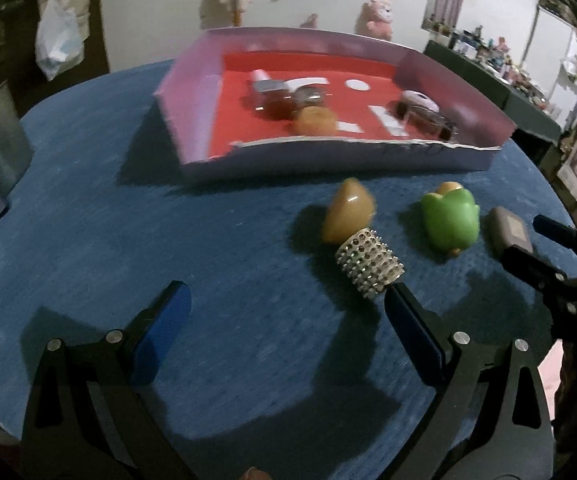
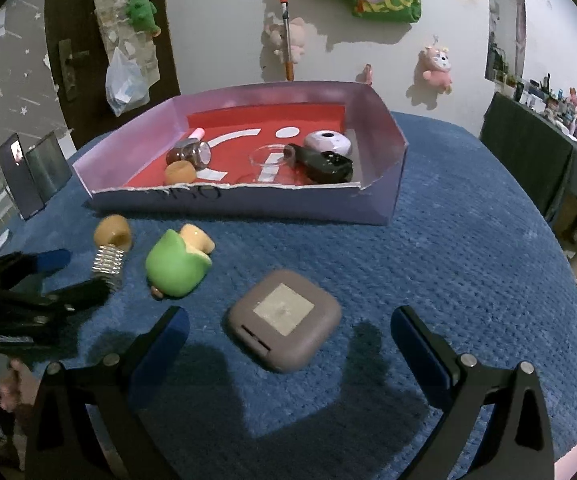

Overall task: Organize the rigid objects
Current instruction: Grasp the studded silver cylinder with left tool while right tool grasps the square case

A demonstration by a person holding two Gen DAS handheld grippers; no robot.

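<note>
Studded bottle point(image 1: 362, 240) lies on the blue cloth in front of the tray point(image 1: 340, 156), touching the open left gripper point(image 1: 284, 320) off-centre; closing could roll it. Right gripper point(image 2: 290, 328), open, straddles nothing.

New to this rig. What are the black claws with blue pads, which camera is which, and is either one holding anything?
There is no robot here: a person carries a two-finger gripper in each hand, and a fisheye camera on each looks forward along its fingers. One picture is from the left gripper, the other from the right gripper. The blue strips are the finger pads.

Both grippers are open and hold nothing. On the blue tablecloth lie a studded silver cylinder with a tan cap, which sits by the left gripper's right finger, a green toy, and a flat grey square case, which lies ahead of the right gripper's open fingers. Behind them stands a shallow purple tray with a red floor, already holding several small items.
</note>
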